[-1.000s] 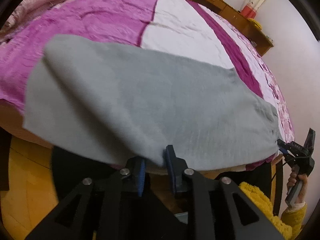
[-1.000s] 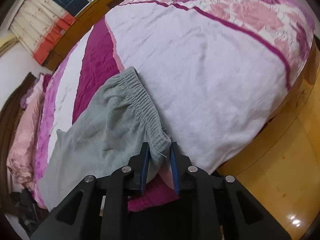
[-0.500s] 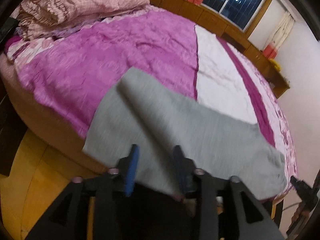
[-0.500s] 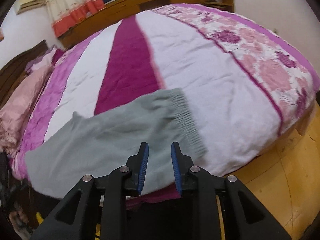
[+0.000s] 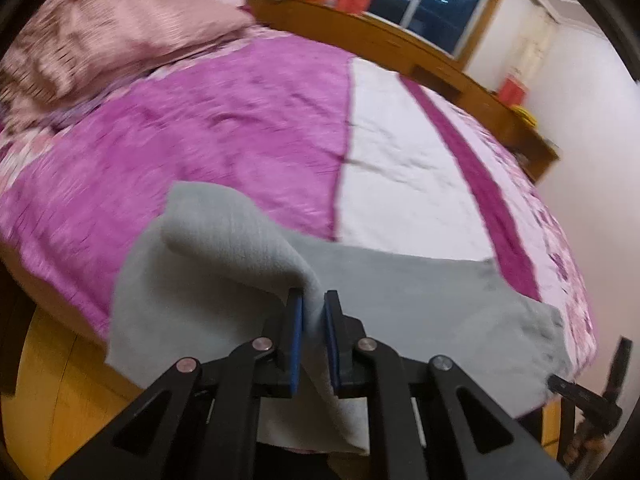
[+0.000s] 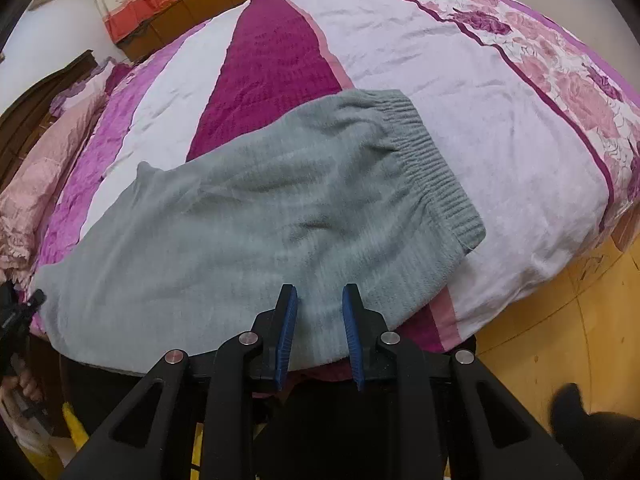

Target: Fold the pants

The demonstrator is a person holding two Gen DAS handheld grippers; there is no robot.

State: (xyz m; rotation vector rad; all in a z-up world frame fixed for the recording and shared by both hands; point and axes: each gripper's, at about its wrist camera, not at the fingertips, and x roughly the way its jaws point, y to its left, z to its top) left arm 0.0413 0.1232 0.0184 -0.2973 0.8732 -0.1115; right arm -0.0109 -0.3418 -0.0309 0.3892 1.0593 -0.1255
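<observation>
Grey knit pants (image 5: 420, 300) lie across the near edge of the bed, folded lengthwise, with the legs hanging slightly over the side. My left gripper (image 5: 312, 300) is at the leg end and its jaws are closing on a raised fold of the grey fabric, which runs between the blue pads. In the right wrist view the pants (image 6: 260, 220) lie flat with the ribbed waistband (image 6: 432, 160) at the right. My right gripper (image 6: 318, 292) hovers over the pants' near edge, its jaws slightly apart with nothing between them.
The bed (image 6: 500, 120) has a pink, white and magenta striped cover. A pink quilt (image 5: 100, 40) is bunched at the head end. Wooden floor (image 6: 560, 320) borders the bed, and a low wooden cabinet (image 5: 440, 64) runs under the window.
The left gripper opened, shifted along the leg and closed on a fold, lifting it. The right gripper let go of the waistband corner and drew back; the waistband now lies flat.
</observation>
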